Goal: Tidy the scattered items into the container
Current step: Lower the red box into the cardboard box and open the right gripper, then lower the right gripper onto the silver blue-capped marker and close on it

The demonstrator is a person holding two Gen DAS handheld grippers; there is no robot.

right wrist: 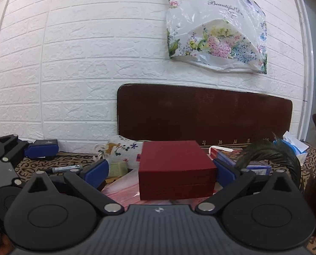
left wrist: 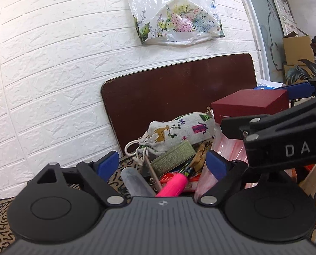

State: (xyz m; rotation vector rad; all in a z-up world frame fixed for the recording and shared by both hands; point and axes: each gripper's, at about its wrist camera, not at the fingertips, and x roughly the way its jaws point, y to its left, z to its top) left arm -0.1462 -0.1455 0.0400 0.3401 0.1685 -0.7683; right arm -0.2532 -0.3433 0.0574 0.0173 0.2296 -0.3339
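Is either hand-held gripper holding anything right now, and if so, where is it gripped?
Nothing is held. The right hand-held gripper stands open around the red box, pads clear of its sides. The left hand-held gripper is open over the clutter.

place: home room | cues: white brick-pattern wall (right wrist: 73,63); hanging floral plastic bag (right wrist: 217,34); cardboard boxes (left wrist: 298,48)

Letter-patterned cloth surface (right wrist: 30,165); black marker (right wrist: 66,168) lying on it.

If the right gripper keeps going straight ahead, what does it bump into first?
Probably the dark red box. It sits right between the right gripper's open fingers, nearly touching the right-hand one, so the gripper would likely meet it before anything else.
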